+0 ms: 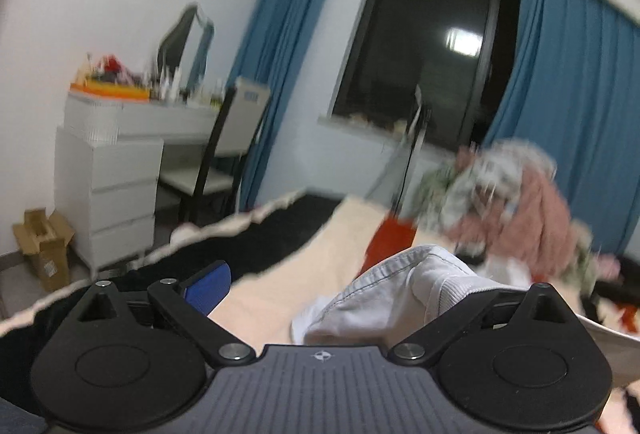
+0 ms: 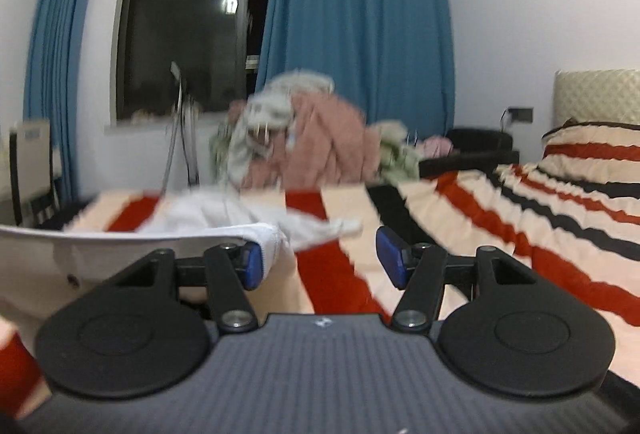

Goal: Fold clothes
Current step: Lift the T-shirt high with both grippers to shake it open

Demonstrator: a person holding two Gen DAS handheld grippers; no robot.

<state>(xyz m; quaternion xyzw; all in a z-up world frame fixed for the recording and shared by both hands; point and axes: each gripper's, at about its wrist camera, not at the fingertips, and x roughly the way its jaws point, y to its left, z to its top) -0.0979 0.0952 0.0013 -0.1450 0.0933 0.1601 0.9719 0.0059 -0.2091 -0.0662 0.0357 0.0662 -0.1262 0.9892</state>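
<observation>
Shirt (image 1: 384,298) lies bunched over your left gripper (image 1: 340,298), grip unclear; your right gripper (image 2: 320,258) gapes wide over the bed (image 2: 500,218).

Ahead of me, blue curtains (image 2: 352,46) hang either side of a dark window (image 2: 188,22). Off to my left, a white dresser (image 1: 108,178) stands against the wall, bottles crowding its top, a dark-framed chair (image 1: 208,170) at its front edge and a cardboard box (image 1: 44,246) on the floor beside it. To my right, a striped pillow (image 2: 596,146) leans at the bed's head end under a quilted headboard (image 2: 596,96).
</observation>
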